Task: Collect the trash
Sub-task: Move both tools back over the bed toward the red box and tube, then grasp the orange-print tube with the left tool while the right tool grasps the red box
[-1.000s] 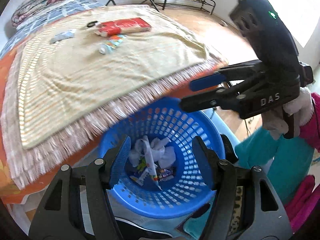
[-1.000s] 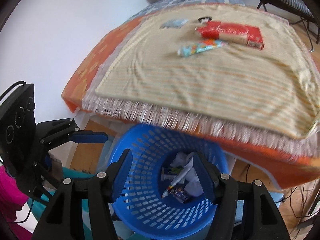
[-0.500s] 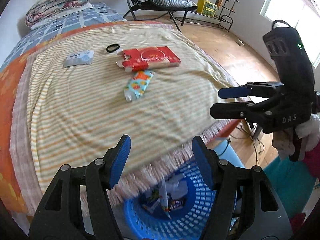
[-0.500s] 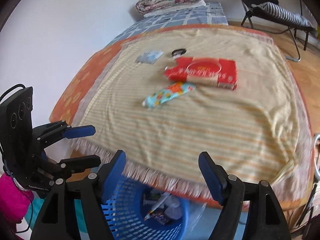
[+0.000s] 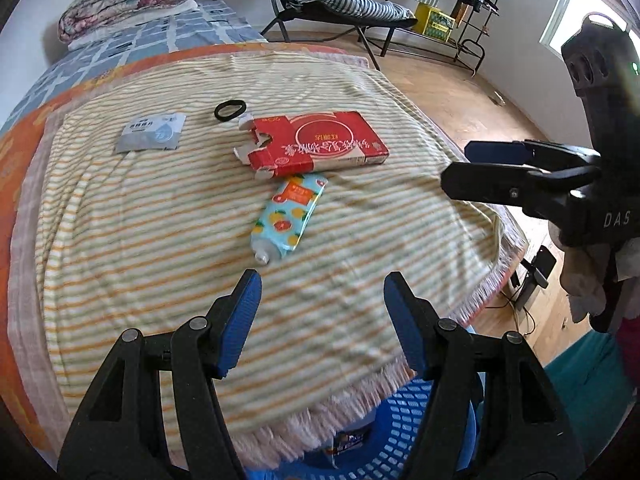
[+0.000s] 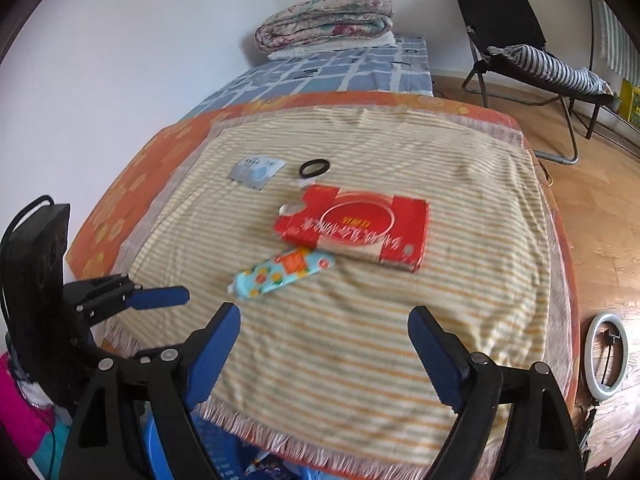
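We see the left tool (image 5: 322, 304) and the right tool (image 6: 324, 338) held above a striped blanket (image 5: 160, 240) on the bed, each with its blue-padded fingers spread and holding nothing. On the blanket lie 4 items. A torn red carton (image 5: 316, 146) bears white Chinese characters that we cannot read. A light-blue tube (image 5: 290, 214), printed with orange fruit and an orange label, touches the carton's near edge. A grey sachet (image 5: 152, 136) carries small blue print too fine to read, and a black ring (image 5: 230, 111) sits just beside the carton's torn end. A blue basket (image 5: 404, 428) shows below the blanket fringe. The right tool's body (image 5: 616, 220) reads "DAS".
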Motion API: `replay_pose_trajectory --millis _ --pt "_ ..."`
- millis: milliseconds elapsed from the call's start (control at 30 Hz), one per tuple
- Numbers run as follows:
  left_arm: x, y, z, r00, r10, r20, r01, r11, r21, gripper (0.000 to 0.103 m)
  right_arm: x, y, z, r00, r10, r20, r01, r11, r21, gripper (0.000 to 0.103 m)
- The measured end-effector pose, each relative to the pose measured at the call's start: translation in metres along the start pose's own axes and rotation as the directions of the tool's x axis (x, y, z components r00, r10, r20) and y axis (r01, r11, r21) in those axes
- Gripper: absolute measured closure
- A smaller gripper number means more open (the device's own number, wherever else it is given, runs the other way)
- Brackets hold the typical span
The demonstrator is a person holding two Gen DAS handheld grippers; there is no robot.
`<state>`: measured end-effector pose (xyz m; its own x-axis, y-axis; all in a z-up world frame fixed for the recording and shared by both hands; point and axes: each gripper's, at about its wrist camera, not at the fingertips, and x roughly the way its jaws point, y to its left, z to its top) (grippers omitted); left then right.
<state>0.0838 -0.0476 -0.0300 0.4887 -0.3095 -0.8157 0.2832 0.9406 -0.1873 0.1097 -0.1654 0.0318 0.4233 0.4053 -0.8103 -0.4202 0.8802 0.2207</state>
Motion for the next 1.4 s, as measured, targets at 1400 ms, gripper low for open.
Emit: replay_pose_trajectory --millis 1400 --pt "0.071 0.040 0.031 0.979 0.152 -0.133 -0.156 0.987 -0.025 0.063 0.147 -0.059 0.093 0.986 0.075 -0.147 -0.057 0.991 0.121 0.012"
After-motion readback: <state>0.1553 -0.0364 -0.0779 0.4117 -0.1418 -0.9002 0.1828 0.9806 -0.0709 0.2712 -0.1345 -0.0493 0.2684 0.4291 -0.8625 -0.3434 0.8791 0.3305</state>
